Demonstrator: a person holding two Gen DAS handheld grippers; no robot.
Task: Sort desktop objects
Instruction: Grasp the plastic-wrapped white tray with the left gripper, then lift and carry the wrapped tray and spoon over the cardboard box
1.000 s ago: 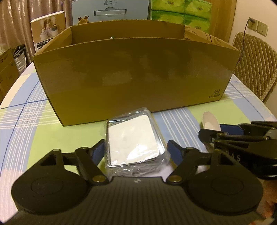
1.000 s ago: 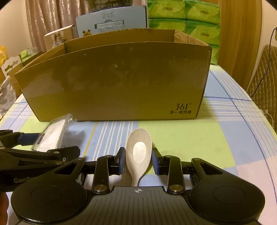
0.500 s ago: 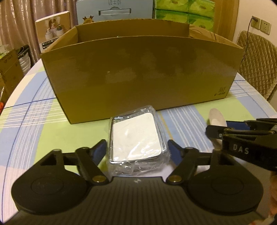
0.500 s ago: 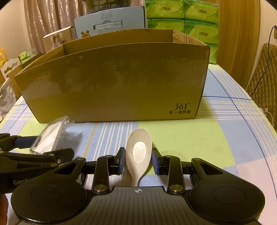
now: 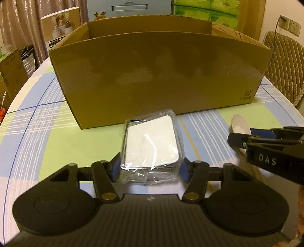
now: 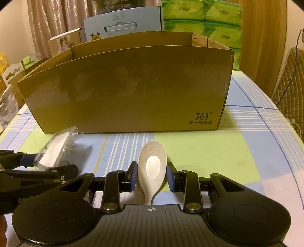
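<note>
The left wrist view looks straight down on one clear-wrapped packet point(image 5: 151, 141) with a white rounded card inside, lying on the checked cloth of the bench point(image 5: 47, 136) just in front of the cardboard box point(image 5: 159, 76); the left hand-held gripper point(image 5: 150, 169) has the packet's near end between its blue pads, and its jaws are closing, the pads at the wrapper's sides or nearly so. That same view catches only the tip of the spoon's bowl at the right edge, half hidden behind the other tool. The right wrist view gives what the left cannot — the whole bowl of one pale speckled spoon point(image 6: 152, 167) lying bowl-up on the bench, handle running back under the tool, and the printed "361°" mark on the box's front wall, which is only a blur from the left. The right hand-held gripper point(image 6: 151, 176) stands narrowly parted with the spoon's neck between its pads; whether they press on it I cannot tell. From here the packet shows edge-on at the left, between the left tool's fingers. Counted: one box, one packet, one spoon, two hand-held grippers — and behind the box several green tissue packs point(image 6: 203, 11) stacked up.
</note>
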